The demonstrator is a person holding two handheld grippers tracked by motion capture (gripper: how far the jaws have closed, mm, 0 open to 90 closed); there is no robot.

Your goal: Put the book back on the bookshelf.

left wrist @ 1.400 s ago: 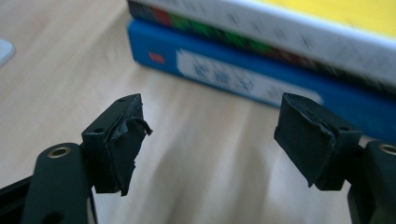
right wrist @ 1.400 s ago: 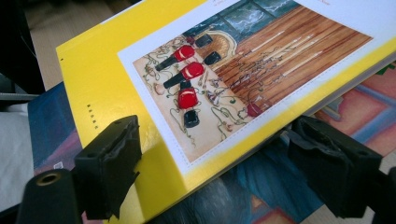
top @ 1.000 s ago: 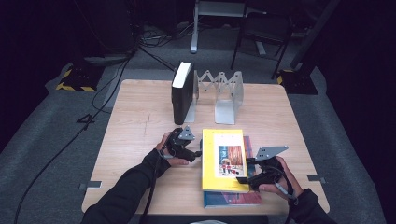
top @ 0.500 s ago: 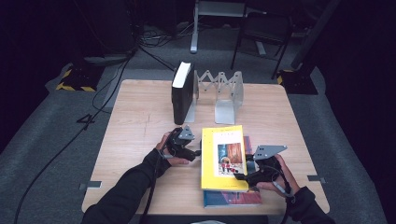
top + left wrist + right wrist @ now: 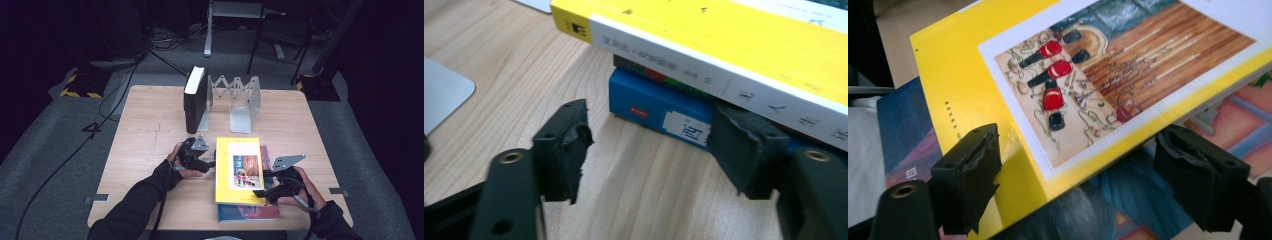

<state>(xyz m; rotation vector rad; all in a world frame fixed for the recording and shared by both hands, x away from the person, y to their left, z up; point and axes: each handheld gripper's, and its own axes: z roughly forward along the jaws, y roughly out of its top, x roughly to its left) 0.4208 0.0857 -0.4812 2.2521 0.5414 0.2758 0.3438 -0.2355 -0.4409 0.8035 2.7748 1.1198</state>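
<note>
A yellow book [image 5: 240, 150] with a picture on its cover tops a short stack at the table's front middle, over a blue book [image 5: 247, 212]. My left gripper [image 5: 212, 162] is at the yellow book's spine side. In the left gripper view its jaws [image 5: 654, 150] have just been closing, with one pad tucked under the yellow spine [image 5: 749, 45] against the blue book [image 5: 649, 102]; only bare wood lies between them. My right gripper [image 5: 261, 192] is at the opposite edge. Its jaws [image 5: 1083, 170] have just been opening and straddle the yellow cover's [image 5: 973, 75] edge without pressing it.
A thick black book [image 5: 194, 100] stands upright at the back of the wooden table [image 5: 150, 130], against a silver folding book rack [image 5: 235, 95]. A silver plate [image 5: 444, 95] lies on the wood left of my left jaws. Cables and stands crowd the floor beyond.
The yellow book has lifted and shifted slightly on the stack. Both hands have stayed where they were at its two sides.
</note>
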